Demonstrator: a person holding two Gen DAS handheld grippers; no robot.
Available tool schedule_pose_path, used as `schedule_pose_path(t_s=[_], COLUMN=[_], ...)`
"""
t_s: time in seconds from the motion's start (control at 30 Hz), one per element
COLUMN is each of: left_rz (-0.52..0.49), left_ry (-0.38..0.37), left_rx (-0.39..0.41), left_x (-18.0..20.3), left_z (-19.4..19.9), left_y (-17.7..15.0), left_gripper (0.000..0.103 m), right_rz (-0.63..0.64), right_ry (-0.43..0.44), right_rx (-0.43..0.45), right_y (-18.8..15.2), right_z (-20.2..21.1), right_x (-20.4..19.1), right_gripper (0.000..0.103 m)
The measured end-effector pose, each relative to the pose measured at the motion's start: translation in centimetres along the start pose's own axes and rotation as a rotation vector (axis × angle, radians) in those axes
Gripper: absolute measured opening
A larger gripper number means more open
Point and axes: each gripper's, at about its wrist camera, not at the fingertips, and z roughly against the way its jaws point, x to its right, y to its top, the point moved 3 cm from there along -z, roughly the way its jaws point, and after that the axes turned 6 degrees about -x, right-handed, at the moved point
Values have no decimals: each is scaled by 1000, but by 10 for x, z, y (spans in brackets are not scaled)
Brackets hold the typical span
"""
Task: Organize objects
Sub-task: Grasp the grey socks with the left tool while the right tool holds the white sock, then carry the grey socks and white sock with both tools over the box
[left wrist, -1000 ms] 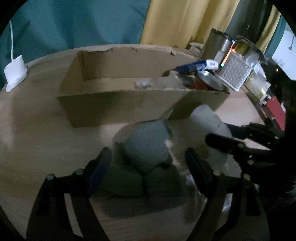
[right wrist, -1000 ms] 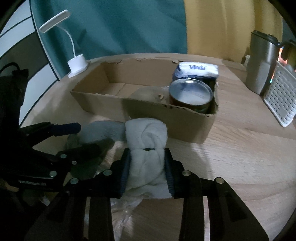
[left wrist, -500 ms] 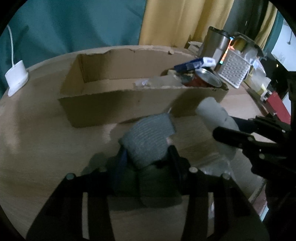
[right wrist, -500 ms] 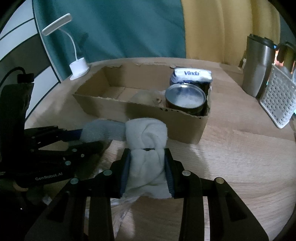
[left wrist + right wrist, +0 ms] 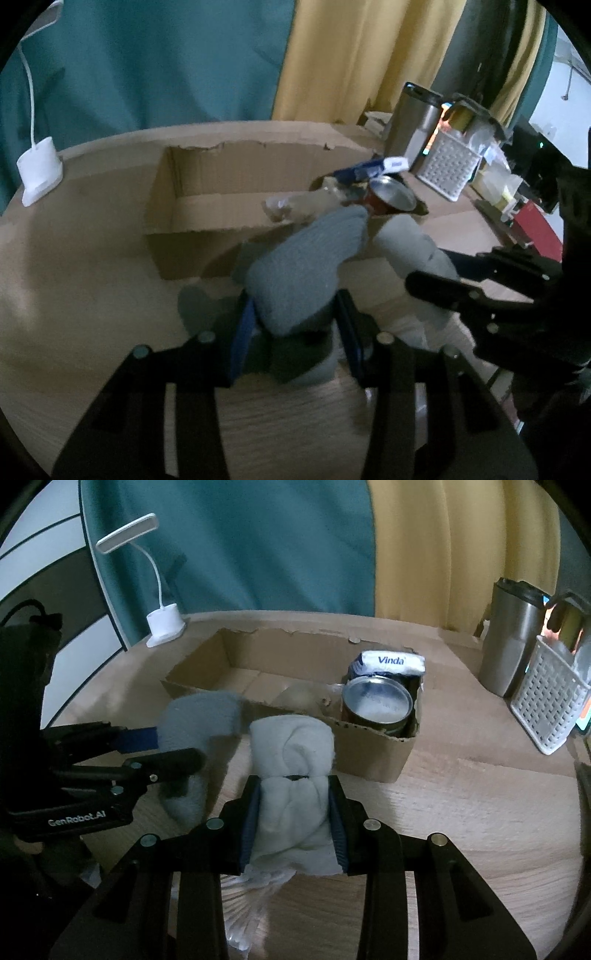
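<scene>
My left gripper [image 5: 295, 325] is shut on a rolled grey sock [image 5: 306, 269], held a little above the wooden table [image 5: 74, 295]. My right gripper [image 5: 293, 805] is shut on a rolled white sock [image 5: 291, 760]. Both sit just in front of an open cardboard box [image 5: 369, 760]. The box holds a tin can [image 5: 376, 701], a Vinda tissue pack [image 5: 391, 662] and a clear plastic item [image 5: 303, 694] at its right end. In the right wrist view the left gripper [image 5: 177, 746] and its grey sock [image 5: 199, 720] show at the left. The right gripper [image 5: 436, 273] shows at the right of the left wrist view.
A white desk lamp [image 5: 162, 624] stands at the table's far left. At the far right are a steel tumbler [image 5: 509, 642] and a white perforated basket [image 5: 546, 698]. A crumpled clear plastic bag [image 5: 255, 897] lies under the right gripper. Teal and yellow curtains hang behind.
The left gripper closed on the grey sock and lifted it off the table. The right gripper rose slightly with the white sock still in its grip.
</scene>
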Motion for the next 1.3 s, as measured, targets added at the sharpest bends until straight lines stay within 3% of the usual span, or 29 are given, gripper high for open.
schedule_pose_path(t_s=[1.3], left_rz=[-21], left_ry=[-30], left_rx=[150], left_x=[-8], left_z=[44], left_y=[53], left_gripper=[44], right_rz=[16], right_ry=[-37], right_rx=[74], right_y=[44], right_z=[22], right_x=[2], right_gripper=[37])
